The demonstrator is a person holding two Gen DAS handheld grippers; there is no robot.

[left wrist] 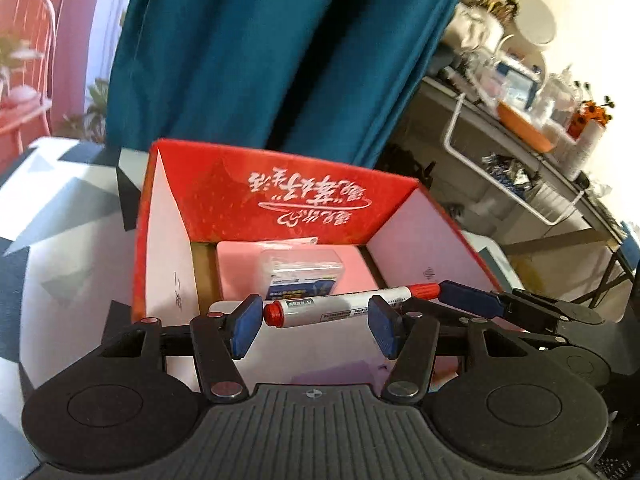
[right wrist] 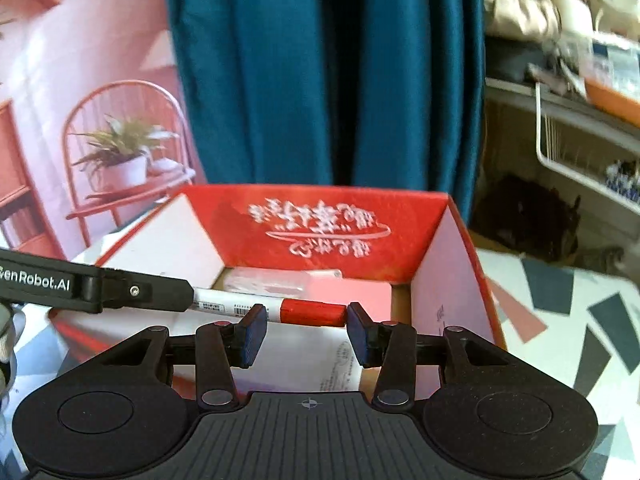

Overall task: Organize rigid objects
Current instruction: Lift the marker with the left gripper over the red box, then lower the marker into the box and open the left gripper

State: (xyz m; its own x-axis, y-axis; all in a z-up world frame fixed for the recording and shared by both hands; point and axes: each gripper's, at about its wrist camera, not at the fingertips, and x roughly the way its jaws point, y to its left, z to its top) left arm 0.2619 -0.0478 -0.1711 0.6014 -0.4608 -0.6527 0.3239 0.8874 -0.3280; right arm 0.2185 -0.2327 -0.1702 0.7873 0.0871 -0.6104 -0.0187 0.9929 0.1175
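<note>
White whiteboard marker with a red cap and red butt end (left wrist: 332,306) is up in the air, roughly level, over the near front wall of the open red cardboard box with white calligraphy on its inner back wall (left wrist: 304,196). It is not inside the box yet. Left hand-held gripper (left wrist: 315,314) has its jaws apart. The marker barrel lies across the gap, the red butt end sits just beside the left pad with a thin sliver of space showing, and the barrel runs on behind the right pad tip. Right hand-held gripper (right wrist: 306,311) is closed in on the marker's red cap, with the cap tip touching the right pad and the left pad overlapping the barrel where the cap starts. In the right wrist view, one black finger (right wrist: 120,290) of the left hand-held gripper reaches in from the left edge to the white barrel. Inside the box are a flat pink rectangular box (left wrist: 240,264) and, on top of it, a clear plastic case with a blue label (left wrist: 304,268). The box sits on a desk with a grey-and-white geometric pattern (left wrist: 60,240). Teal curtain (left wrist: 260,60) hangs behind.
</note>
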